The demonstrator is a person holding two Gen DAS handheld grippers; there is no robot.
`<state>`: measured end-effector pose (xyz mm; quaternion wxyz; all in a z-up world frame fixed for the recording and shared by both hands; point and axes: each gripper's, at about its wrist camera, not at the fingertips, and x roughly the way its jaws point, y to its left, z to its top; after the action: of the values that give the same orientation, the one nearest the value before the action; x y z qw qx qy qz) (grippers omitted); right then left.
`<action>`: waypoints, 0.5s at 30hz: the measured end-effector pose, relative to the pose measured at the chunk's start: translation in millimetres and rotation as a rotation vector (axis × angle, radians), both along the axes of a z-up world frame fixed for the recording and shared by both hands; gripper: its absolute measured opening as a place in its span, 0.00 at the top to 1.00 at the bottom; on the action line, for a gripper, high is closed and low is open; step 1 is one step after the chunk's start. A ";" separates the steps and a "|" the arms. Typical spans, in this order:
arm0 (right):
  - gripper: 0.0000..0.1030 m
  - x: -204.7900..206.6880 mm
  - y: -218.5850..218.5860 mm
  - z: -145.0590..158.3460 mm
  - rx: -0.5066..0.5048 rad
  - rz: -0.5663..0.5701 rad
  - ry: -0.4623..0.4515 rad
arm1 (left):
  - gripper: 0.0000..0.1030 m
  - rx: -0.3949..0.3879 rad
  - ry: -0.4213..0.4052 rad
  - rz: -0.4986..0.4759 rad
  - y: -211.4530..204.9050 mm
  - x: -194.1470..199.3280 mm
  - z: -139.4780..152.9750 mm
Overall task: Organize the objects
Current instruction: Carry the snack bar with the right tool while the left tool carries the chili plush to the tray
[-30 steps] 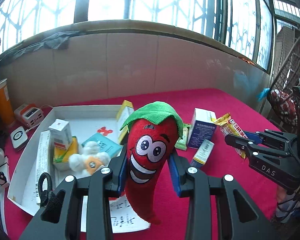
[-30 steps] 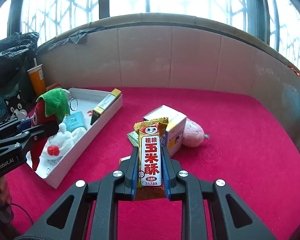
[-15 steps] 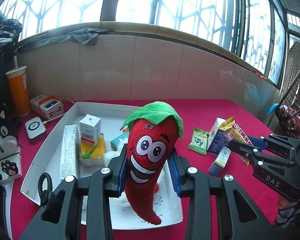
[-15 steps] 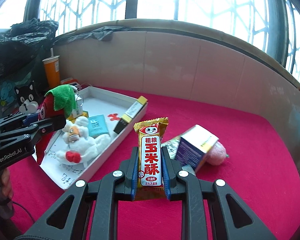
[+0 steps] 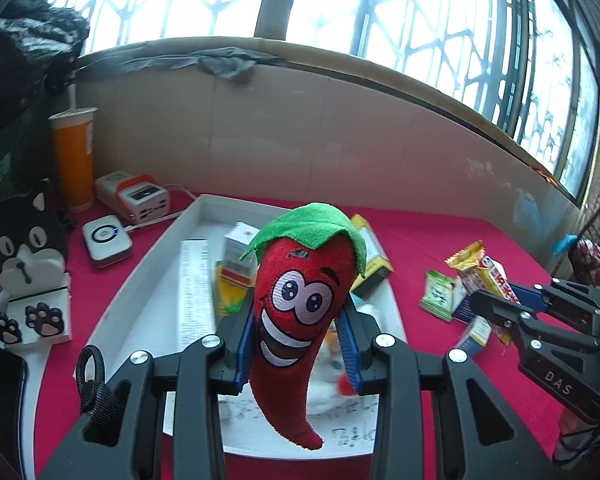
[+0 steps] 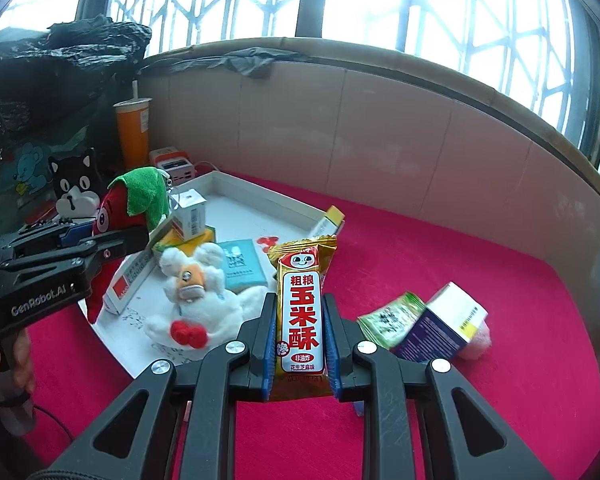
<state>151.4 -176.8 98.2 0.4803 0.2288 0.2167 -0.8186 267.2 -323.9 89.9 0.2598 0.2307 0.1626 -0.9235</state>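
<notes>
Chili plush clamped in left tongs.

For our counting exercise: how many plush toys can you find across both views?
3: a red chilli plush held in the left tool, a white plush lying in the tray, a pink plush behind the boxes. Others may be hidden.

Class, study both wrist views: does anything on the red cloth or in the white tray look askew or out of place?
Yes. The purple-and-white box lies tipped at a slant on the red cloth, against a green sachet and a pink plush, outside the white tray. Nothing looks spilled or damaged.
</notes>
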 end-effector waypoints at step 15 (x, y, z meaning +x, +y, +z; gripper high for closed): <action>0.79 8.0 -69.2 5.2 0.025 0.080 -0.008 | 0.66 0.031 -0.026 0.065 -34.8 -1.5 -11.8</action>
<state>159.4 -246.0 103.4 0.5105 0.2291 0.2340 -0.7951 265.7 -358.7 78.1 0.2880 0.2412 0.1807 -0.9089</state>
